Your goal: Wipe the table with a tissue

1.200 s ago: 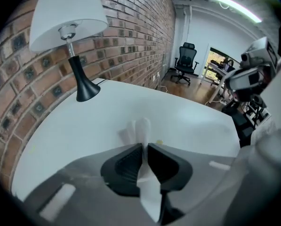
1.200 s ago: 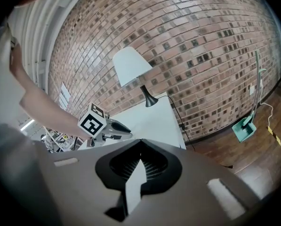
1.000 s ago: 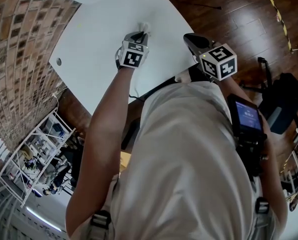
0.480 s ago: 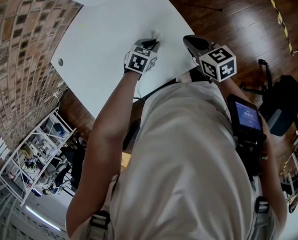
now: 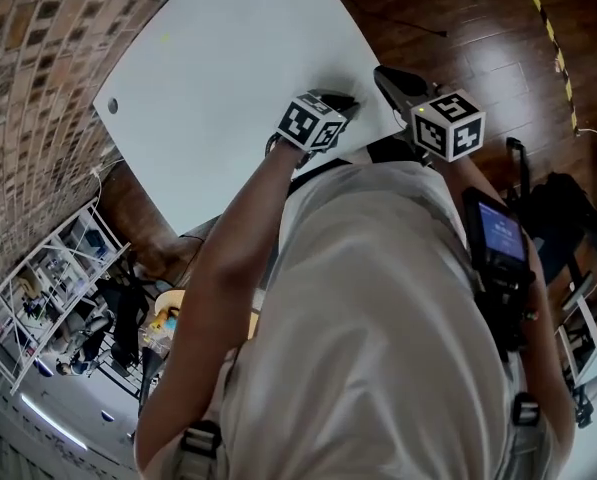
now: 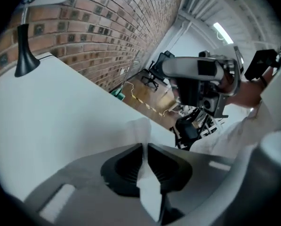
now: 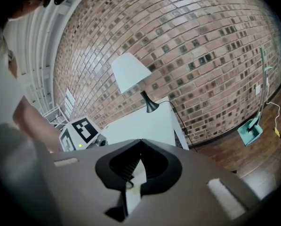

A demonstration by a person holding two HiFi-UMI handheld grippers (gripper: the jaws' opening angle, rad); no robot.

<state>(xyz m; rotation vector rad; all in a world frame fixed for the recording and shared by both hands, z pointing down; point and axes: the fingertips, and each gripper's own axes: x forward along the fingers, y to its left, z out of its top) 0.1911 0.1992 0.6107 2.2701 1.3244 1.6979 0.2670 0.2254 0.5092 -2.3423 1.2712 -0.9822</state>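
Compared with a second ago, my left gripper (image 5: 343, 100) has slid from the middle of the white table (image 5: 228, 68) to its near right edge, and it now sits just beside the right gripper (image 5: 383, 73). The marker cube has rolled over with it.

From that edge, bare tabletop spreads away toward the lamp (image 6: 25, 55) and the brick wall (image 5: 28, 88). On the other side the surface ends almost at once, dropping to the wooden floor (image 5: 458, 28).

In the left gripper view, the jaws are clenched on the tissue (image 6: 140, 128). It is a narrow white strip pinched flat between the ribbed pads. Its long axis runs along the jaws, and its free end pokes out past the tips toward the tabletop. I can't tell whether that end touches the surface.

The right gripper hangs at the table's edge with its jaw tips closed together. A pale sliver shows behind them, which I can't identify.
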